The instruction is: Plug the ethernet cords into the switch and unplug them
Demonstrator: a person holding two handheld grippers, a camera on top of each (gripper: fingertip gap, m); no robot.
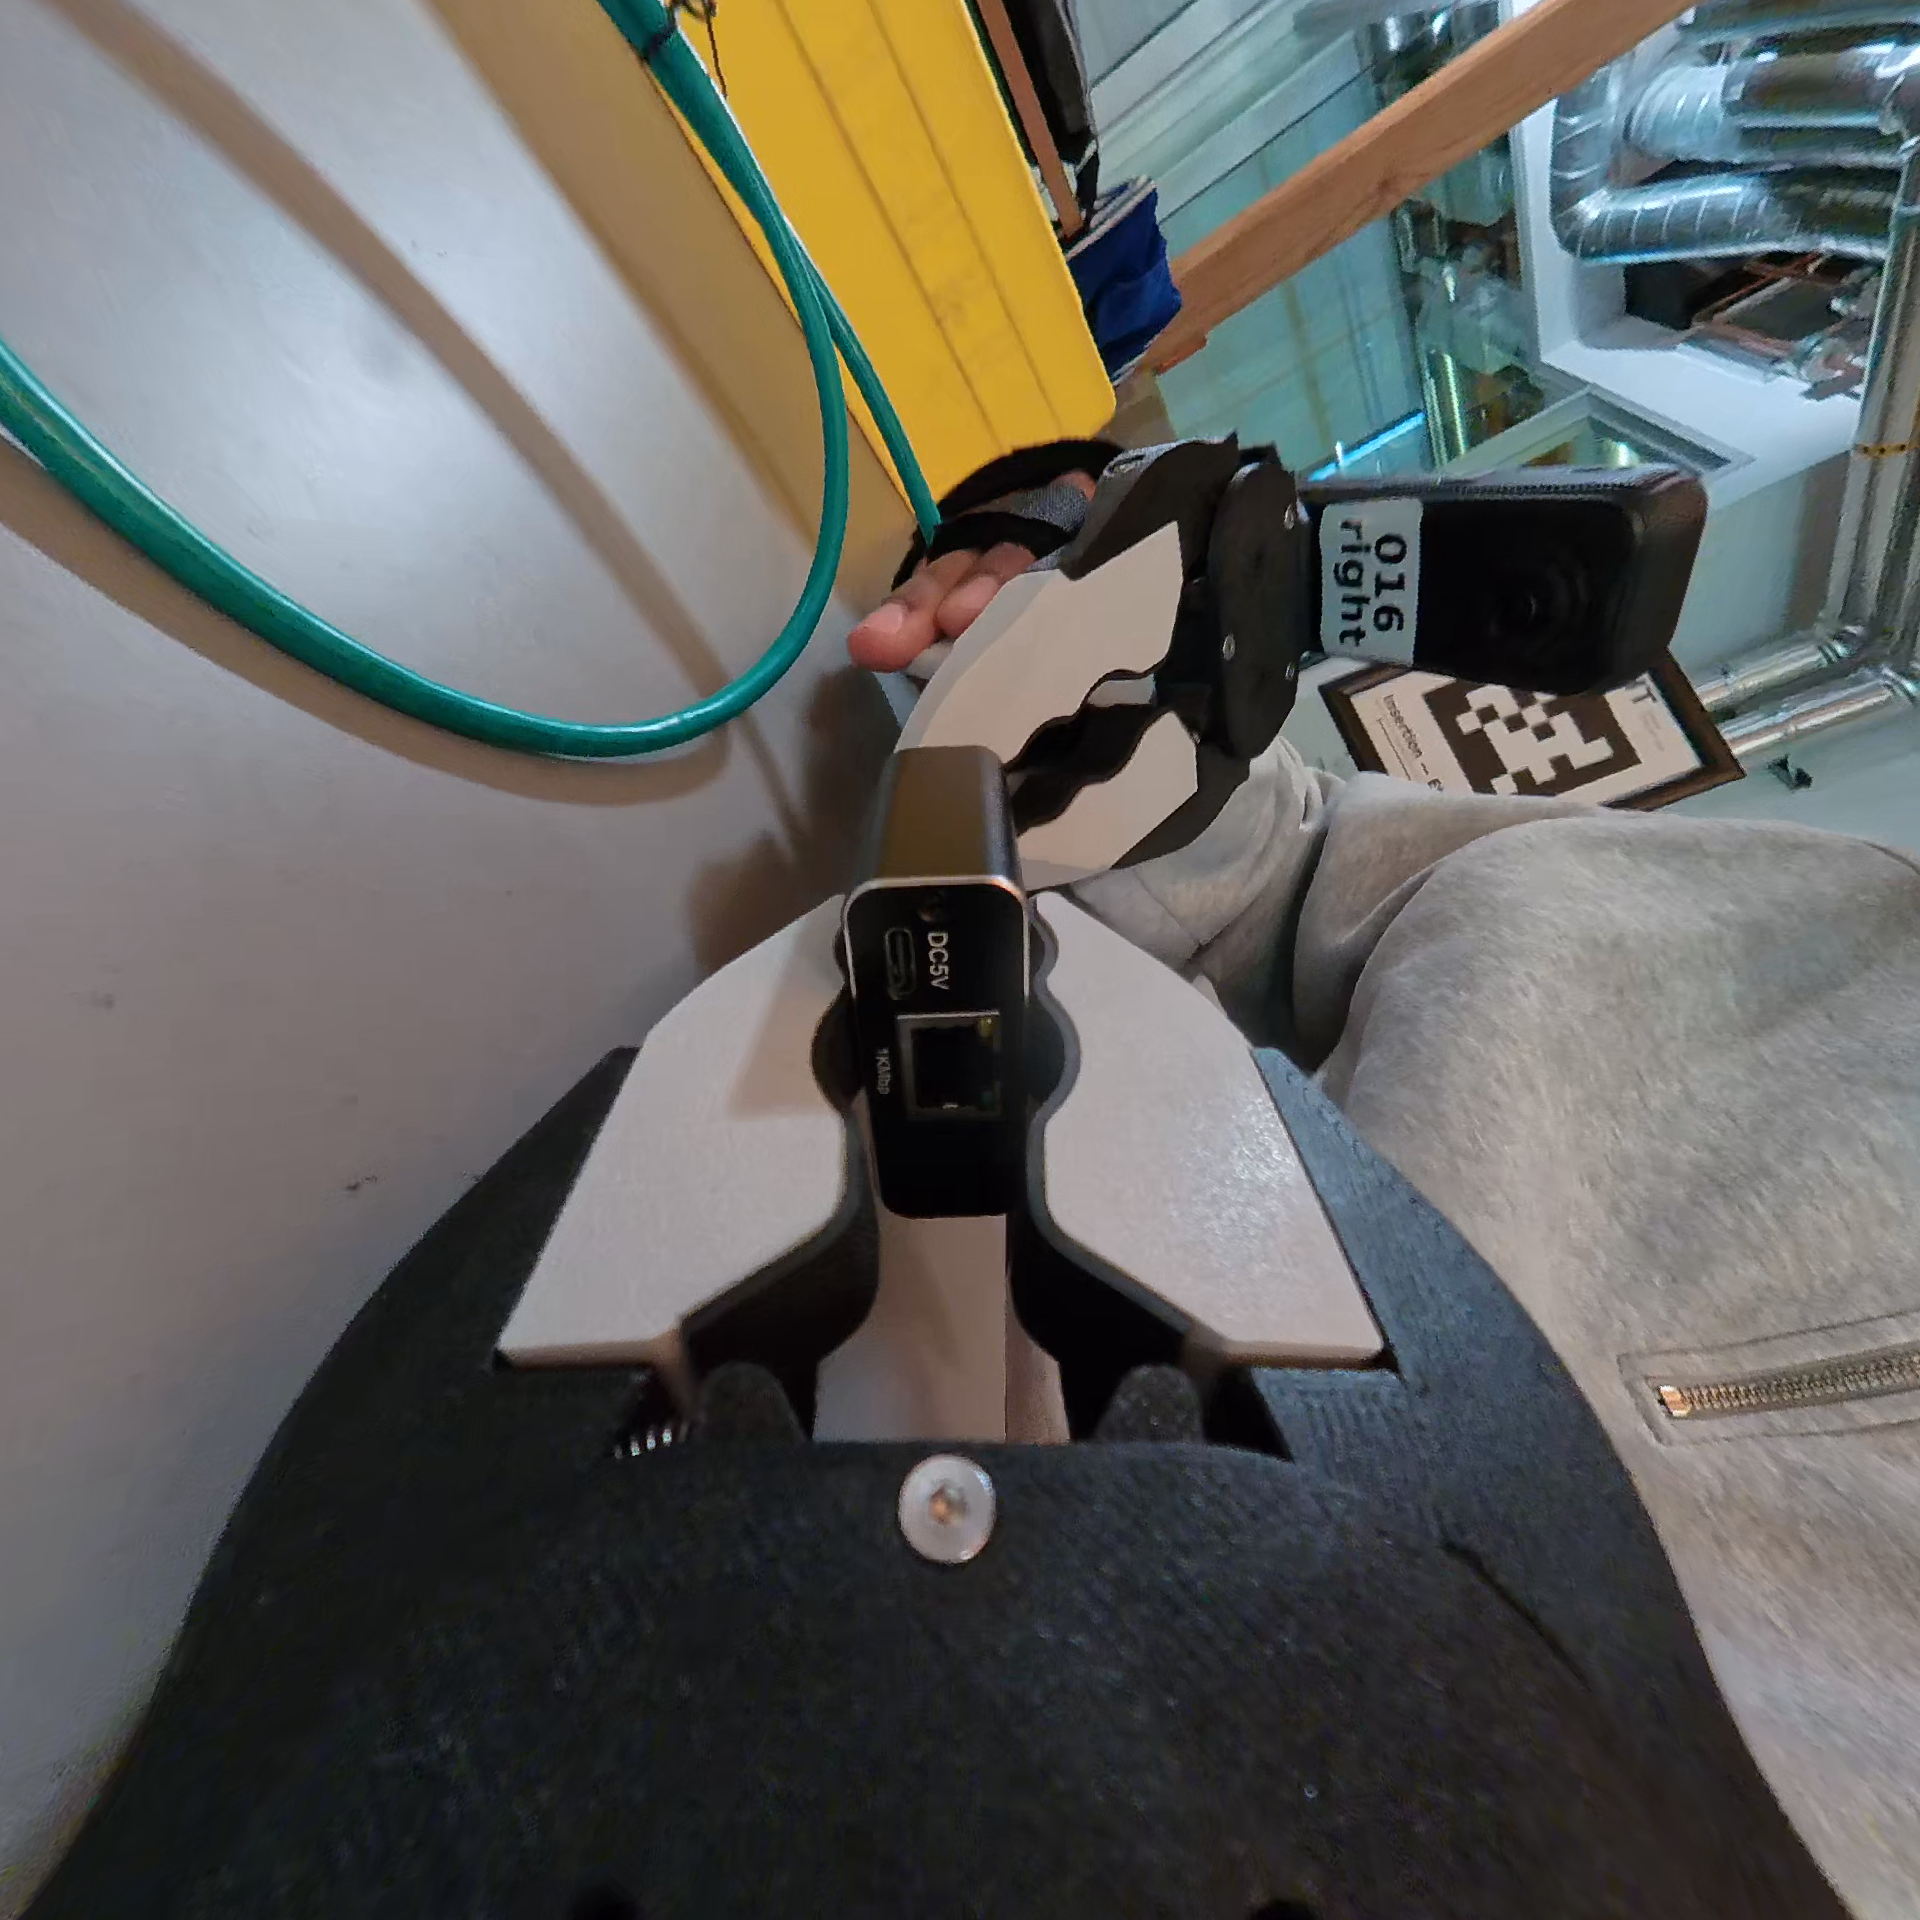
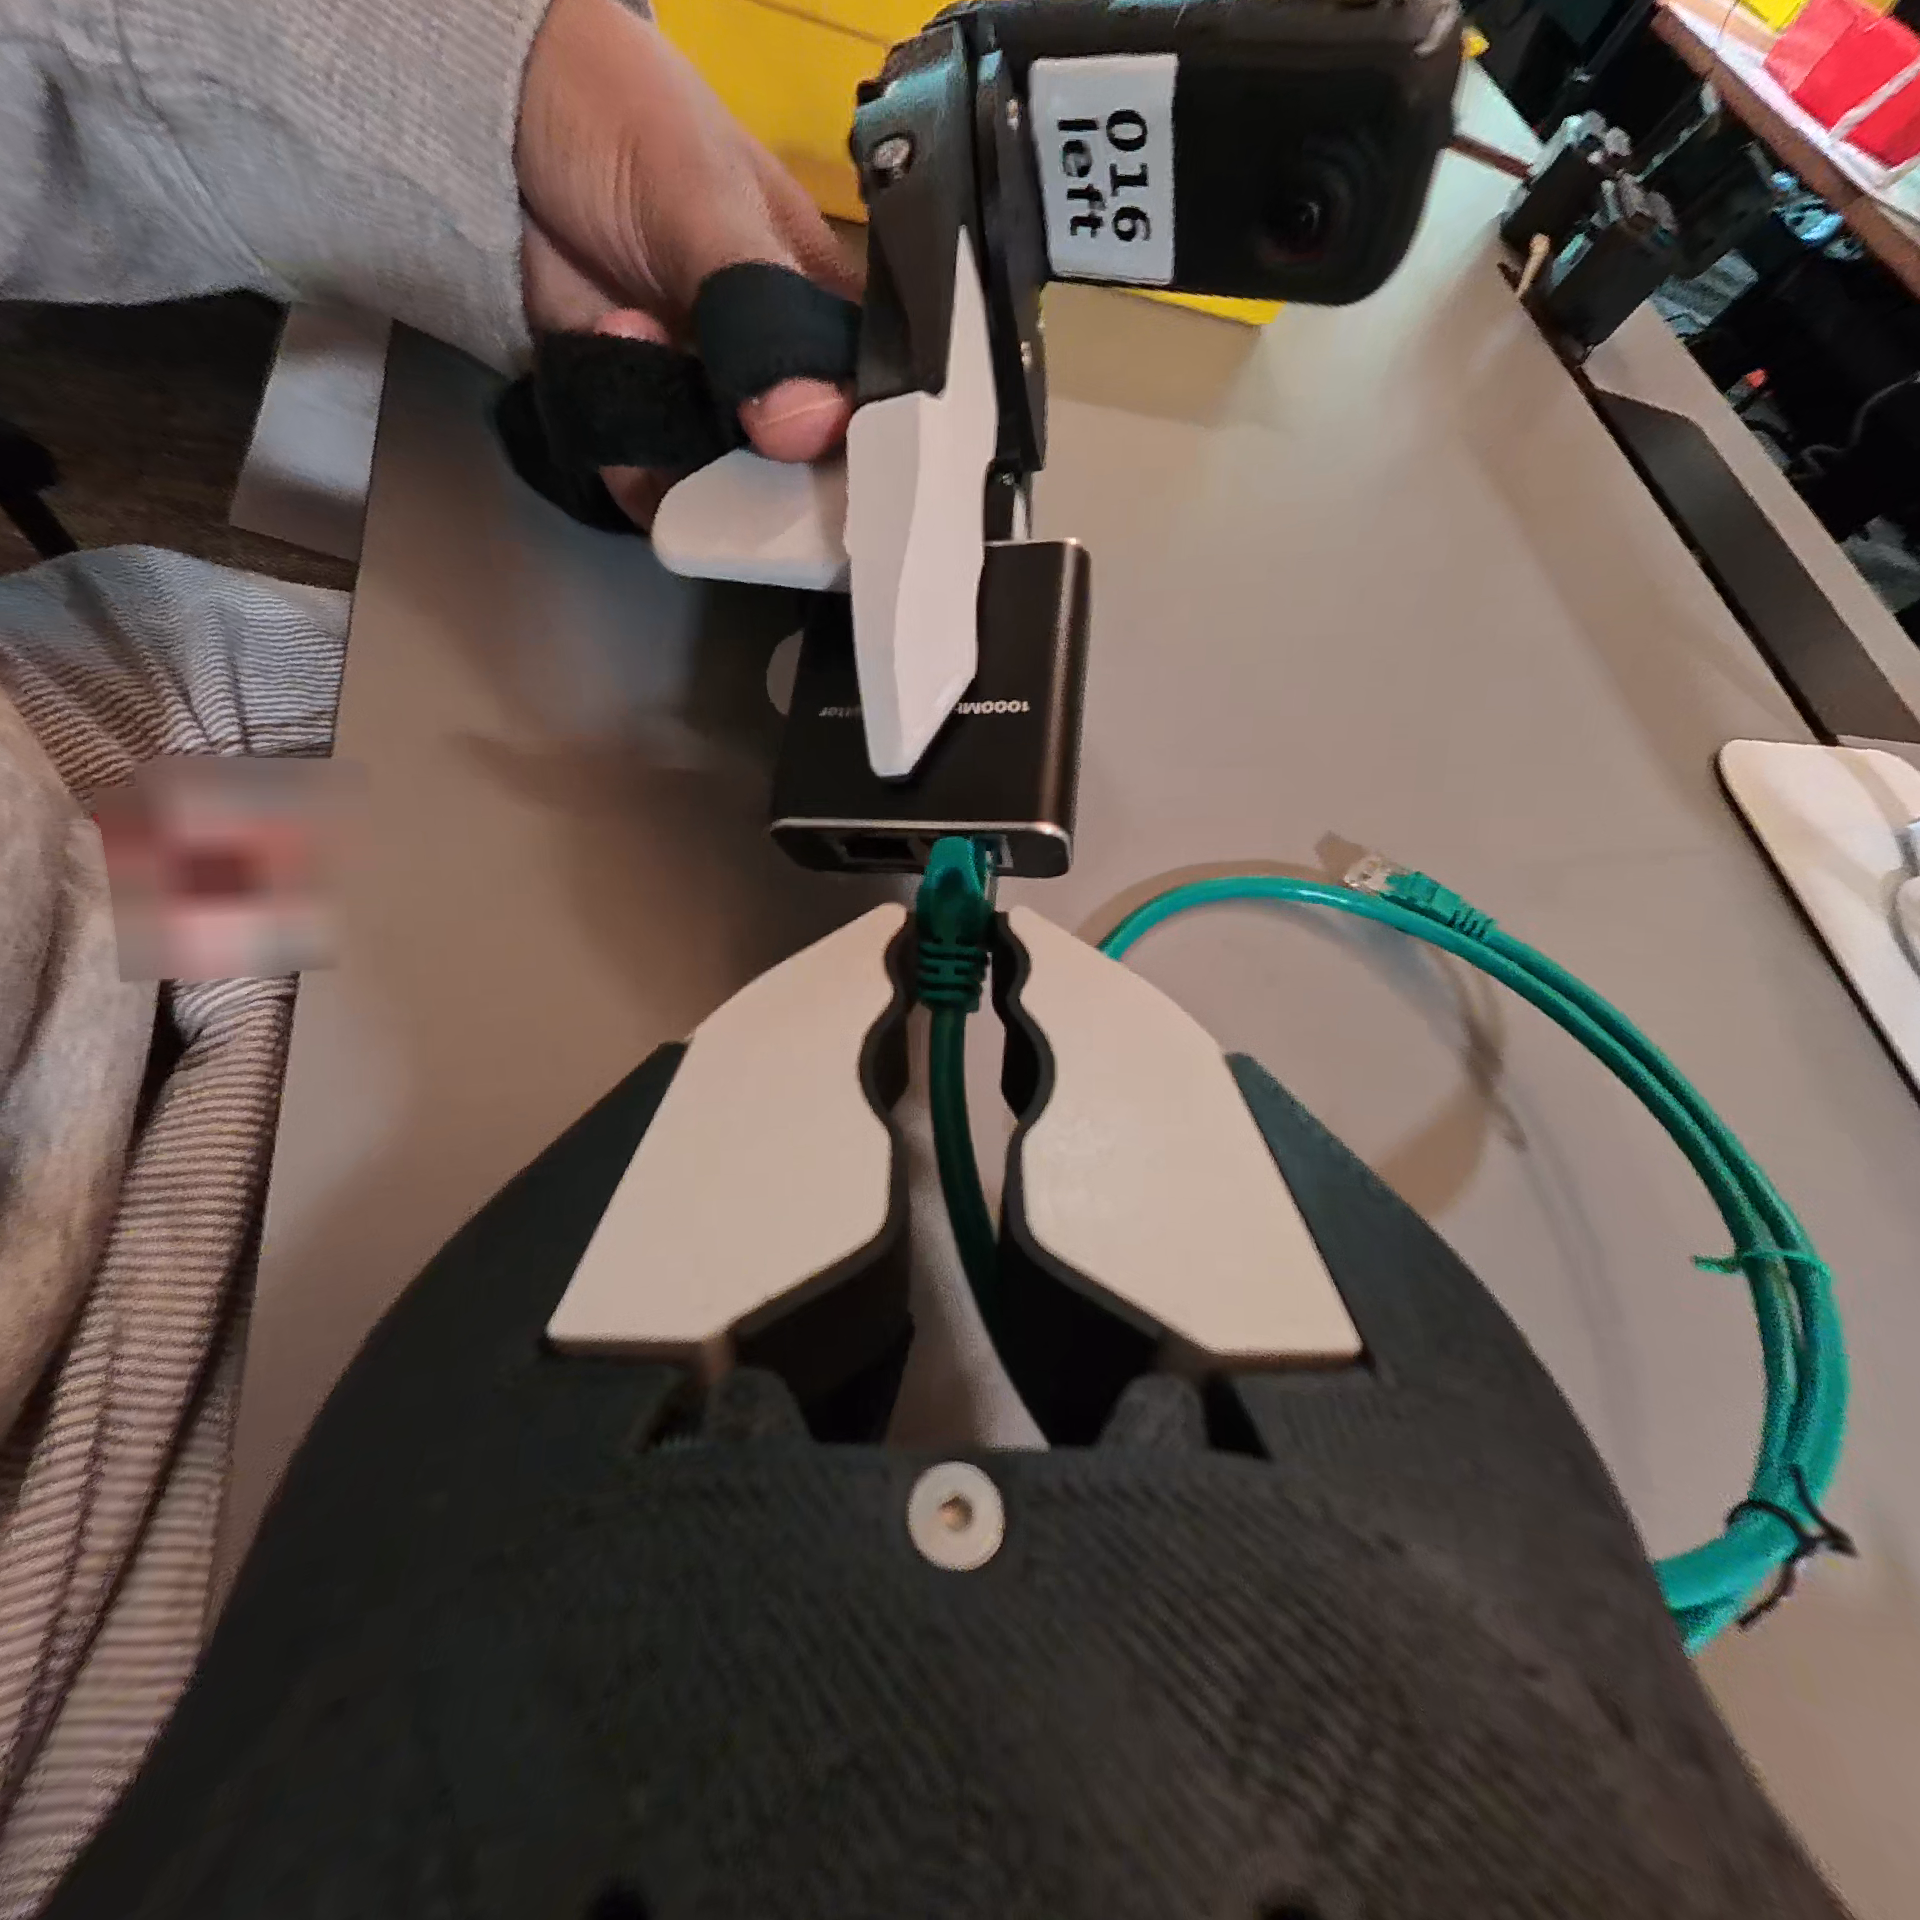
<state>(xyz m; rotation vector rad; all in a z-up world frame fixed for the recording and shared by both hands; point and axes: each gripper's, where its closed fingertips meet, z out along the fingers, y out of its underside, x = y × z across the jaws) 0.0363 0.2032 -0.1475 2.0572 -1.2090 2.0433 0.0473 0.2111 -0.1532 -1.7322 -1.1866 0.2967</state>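
Setting was a workshop or lab: silver ventilation ducts (image 1: pixel 1704 135), a printed marker board (image 1: pixel 1538 738), and a grey tabletop (image 2: pixel 1299 582) beside cluttered benches.

Cord plug (image 2: pixel 951 940) in switch (image 2: pixel 935 717), above table (image 2: pixel 1299 623)

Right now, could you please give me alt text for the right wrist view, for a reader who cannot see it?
The right gripper pinches a green ethernet plug at a port of a small black switch, which the left gripper holds above a grey table. The cord's free end lies nearby.
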